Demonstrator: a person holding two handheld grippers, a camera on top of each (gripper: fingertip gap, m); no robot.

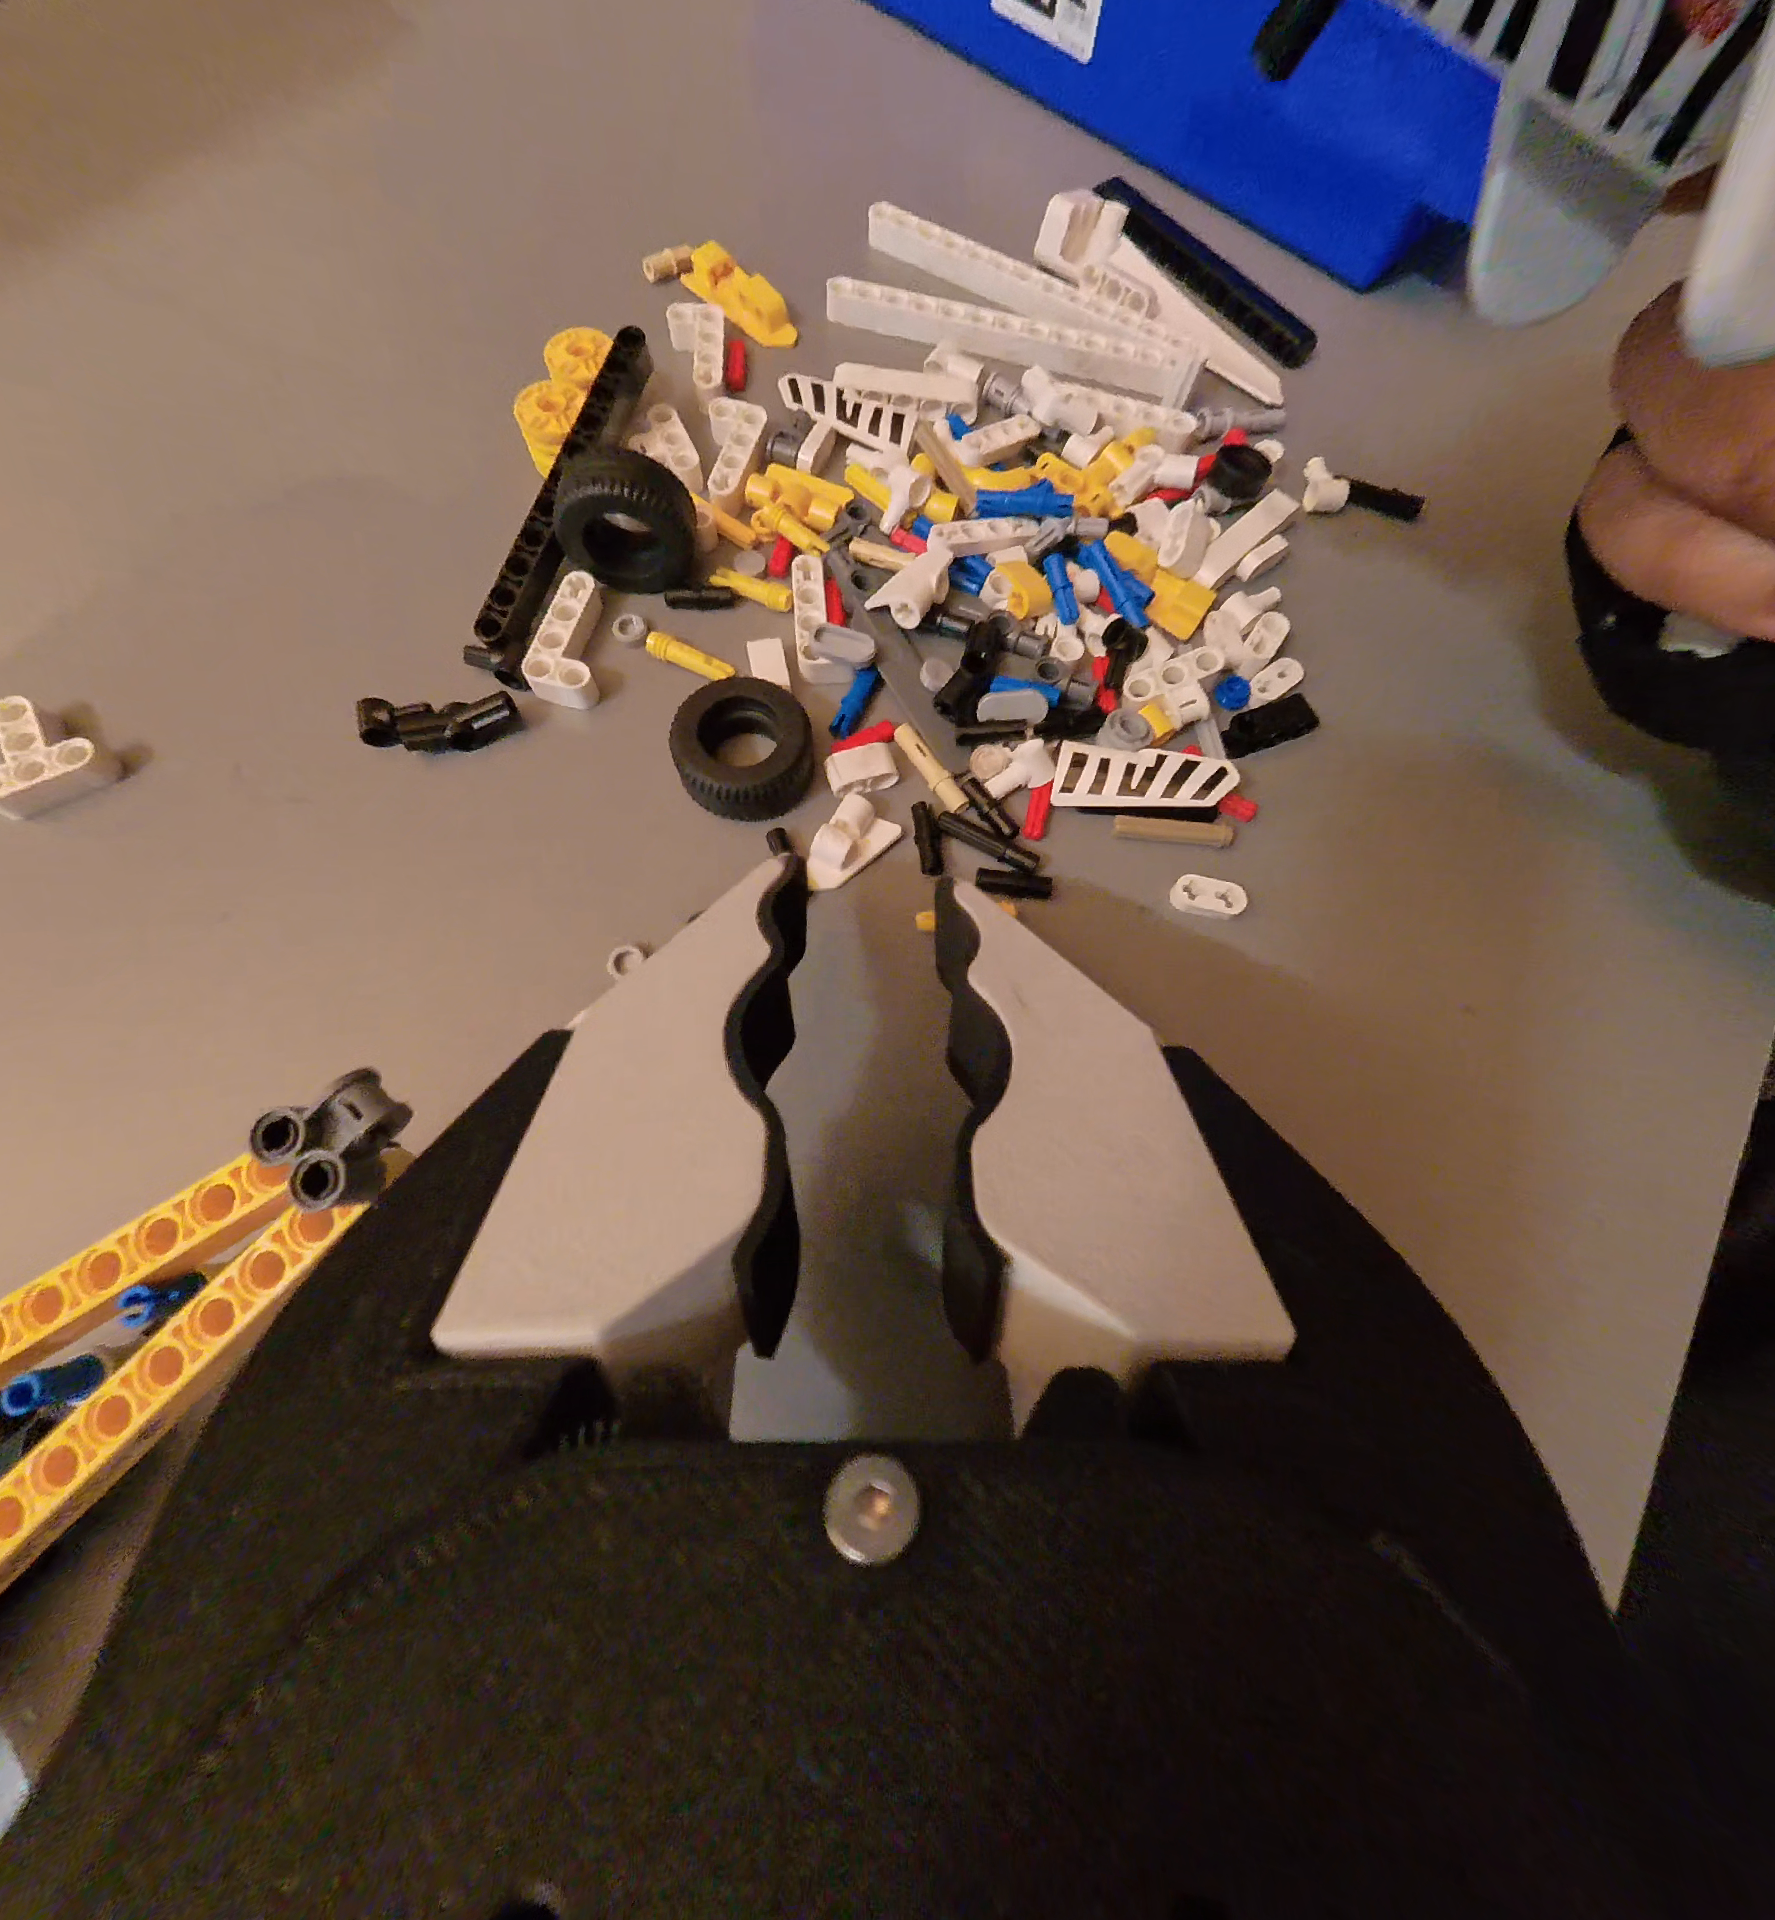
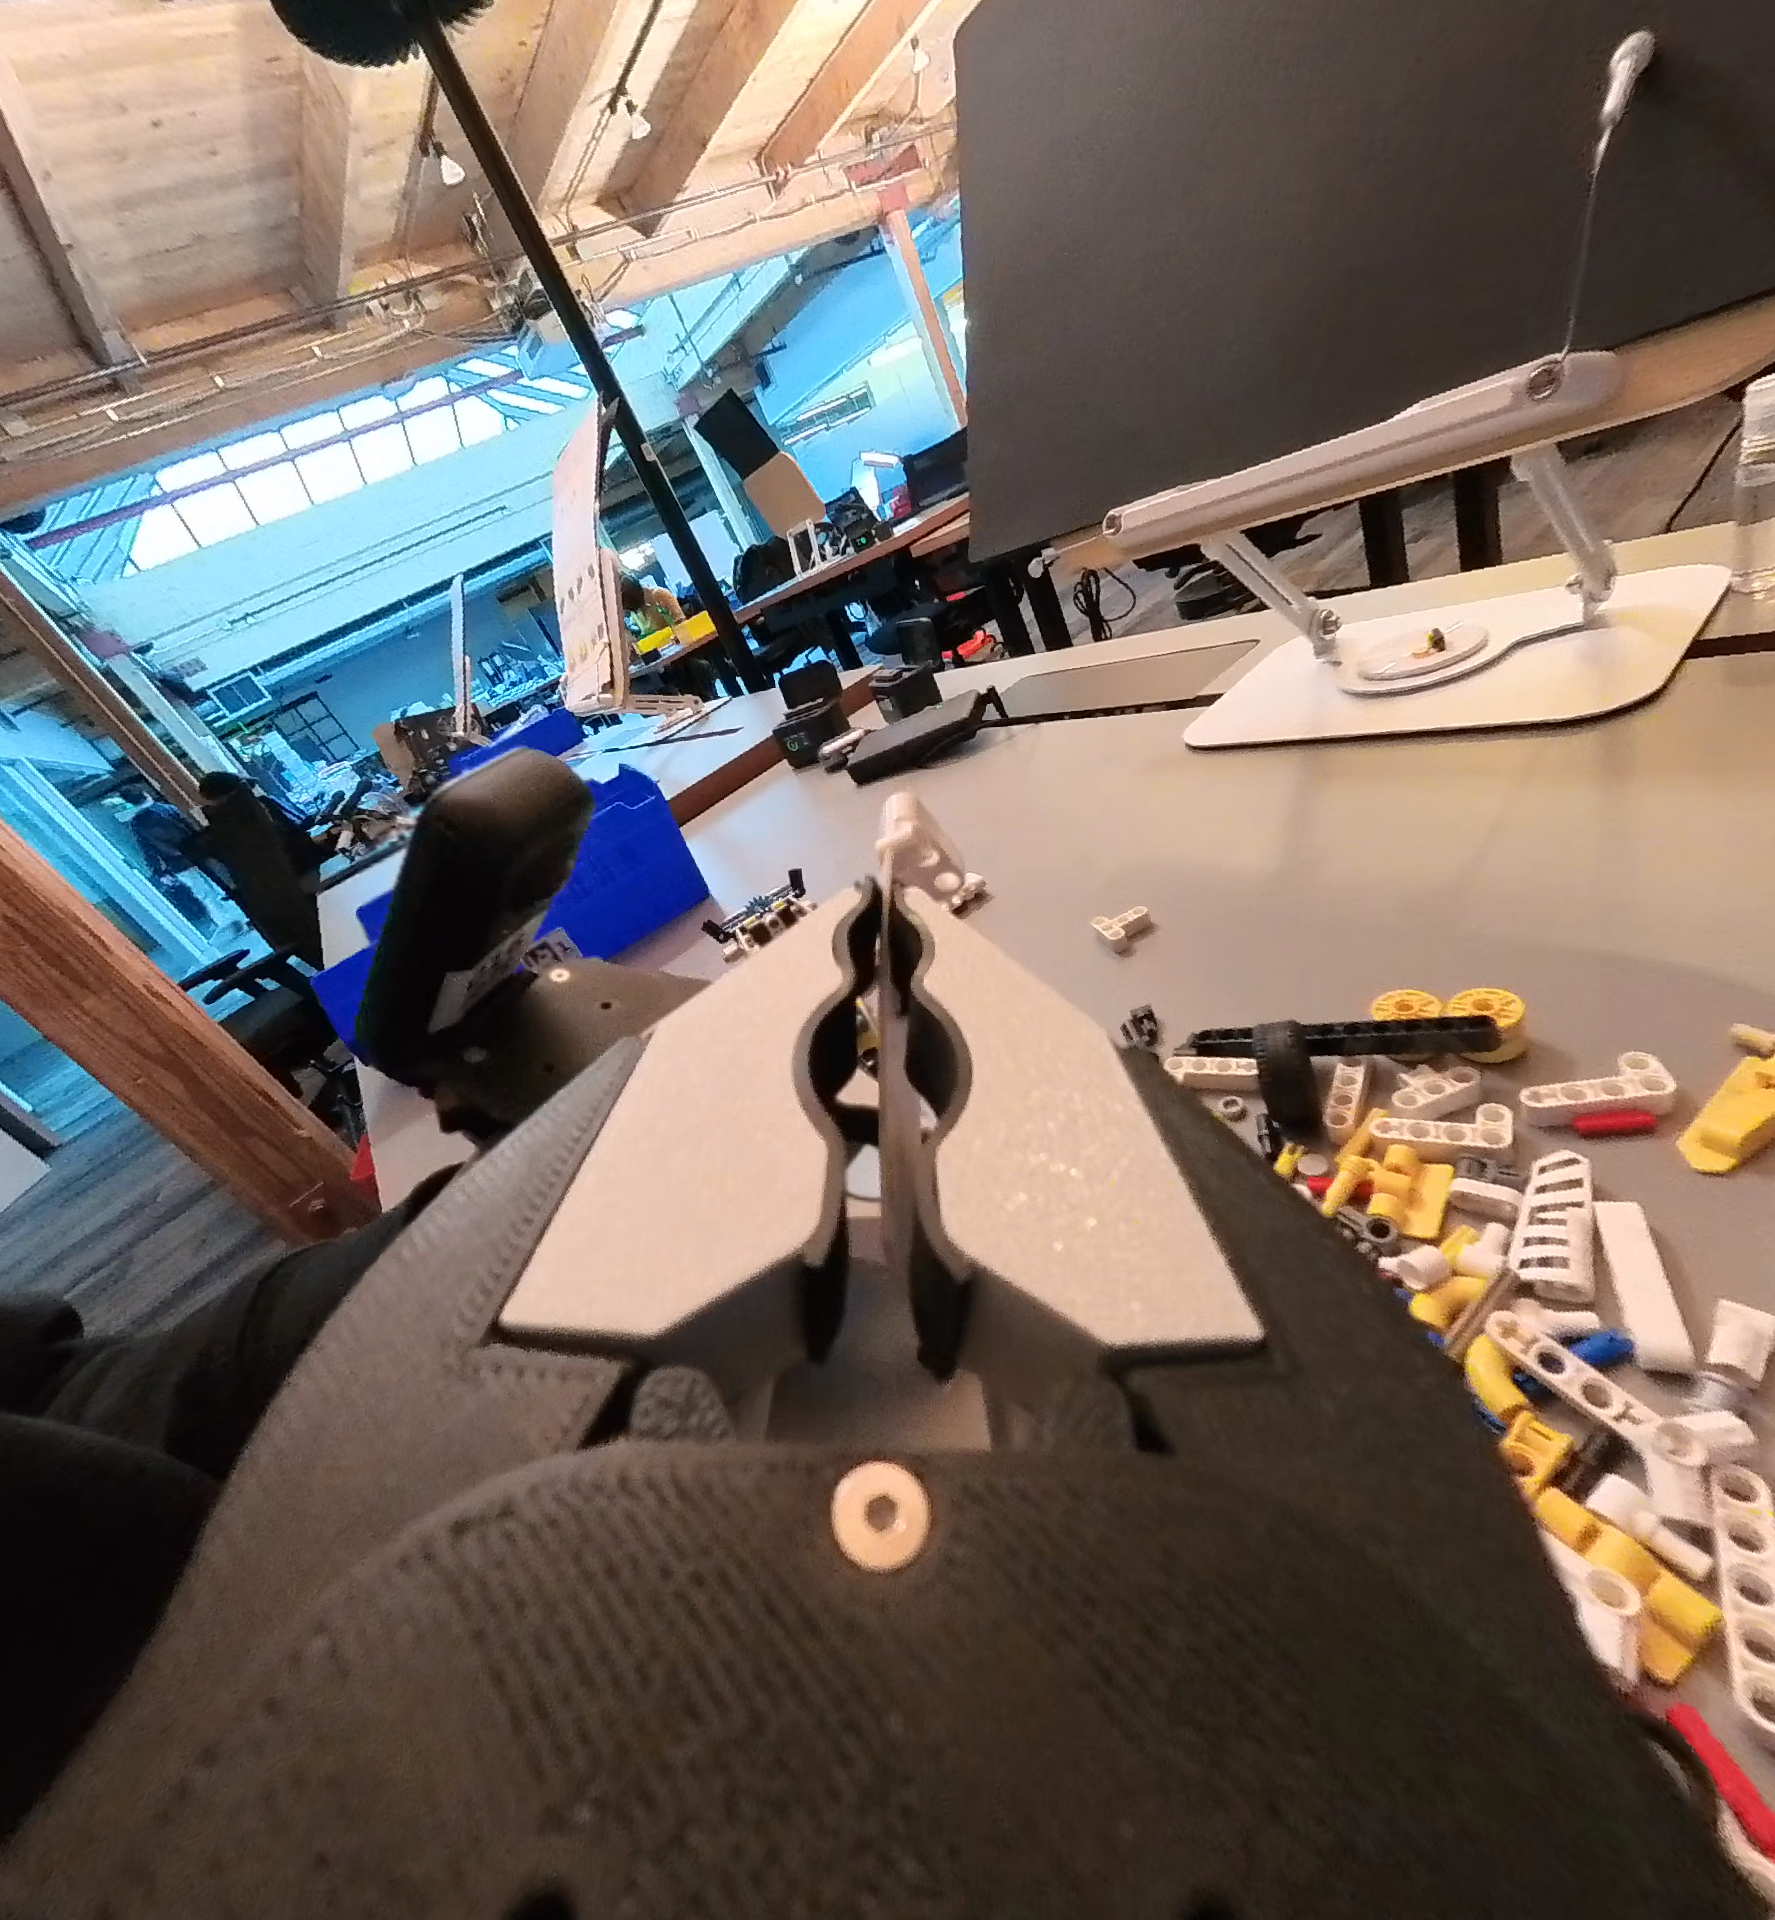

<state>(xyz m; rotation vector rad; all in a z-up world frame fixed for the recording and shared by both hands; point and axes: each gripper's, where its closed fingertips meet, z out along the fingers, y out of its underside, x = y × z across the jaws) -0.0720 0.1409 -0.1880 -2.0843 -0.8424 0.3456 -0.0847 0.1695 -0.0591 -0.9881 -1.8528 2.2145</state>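
Observation:
My left gripper (image 1: 862, 883) is open with nothing between its pads, low over the grey table (image 1: 239, 416). Its tips are at the near edge of a pile of small plastic building pieces (image 1: 966, 540). A white clip piece (image 1: 852, 836) and short black pins (image 1: 997, 847) lie just beyond the tips. My right gripper (image 2: 883, 904) is shut on a thin white panel piece (image 2: 924, 847), seen edge-on and sticking out past the tips. In the left wrist view a hand (image 1: 1735, 488) holds that gripper (image 1: 1548, 239) at the top right, with the striped white panel (image 1: 1610, 62) in it.
Two black tyres (image 1: 743, 743) (image 1: 625, 520) and a lone white T-piece (image 1: 31, 758) lie left of the pile. A yellow beam assembly (image 1: 83, 1309) lies at my lower left. A blue bin (image 1: 1226, 104) stands behind the pile. A monitor on a stand (image 2: 1382, 260) and a clear bottle (image 2: 1771, 478) are further back. The tips of one gripper are about 12 cm away from the tips of the other.

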